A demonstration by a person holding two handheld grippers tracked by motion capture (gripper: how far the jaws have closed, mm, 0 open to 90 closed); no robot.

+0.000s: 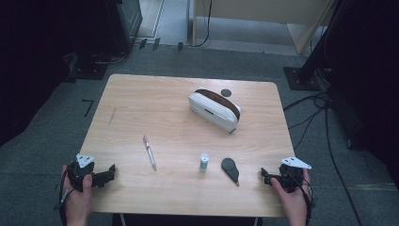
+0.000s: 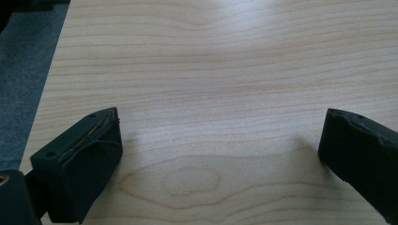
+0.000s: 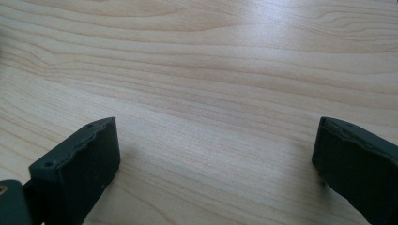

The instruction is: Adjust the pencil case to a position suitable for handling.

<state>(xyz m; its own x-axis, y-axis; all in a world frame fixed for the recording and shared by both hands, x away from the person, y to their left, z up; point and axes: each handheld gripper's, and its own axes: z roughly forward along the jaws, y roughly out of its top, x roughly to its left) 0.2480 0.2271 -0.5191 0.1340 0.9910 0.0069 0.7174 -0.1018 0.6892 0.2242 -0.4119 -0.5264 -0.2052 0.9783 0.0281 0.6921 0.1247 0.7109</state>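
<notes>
Left gripper [image 1: 111, 171] fingers spread, empty, over bare pale wooden bench [image 1: 141, 94]. Right gripper [image 1: 264, 175] same. White zip pencil case [image 1: 214, 110] far centre; silver pen [image 1: 149, 152], small white bottle [image 1: 204, 162], black teardrop tool [image 1: 230, 168] near. Advice: approach low, centre fingers across pen.

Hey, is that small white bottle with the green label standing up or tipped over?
Upright. The small white bottle with the green label stands on its base on the wooden table, cap up.

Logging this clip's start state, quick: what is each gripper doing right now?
Left gripper: open, holding nothing, over bare table.
Right gripper: open, holding nothing, over bare table.
</notes>
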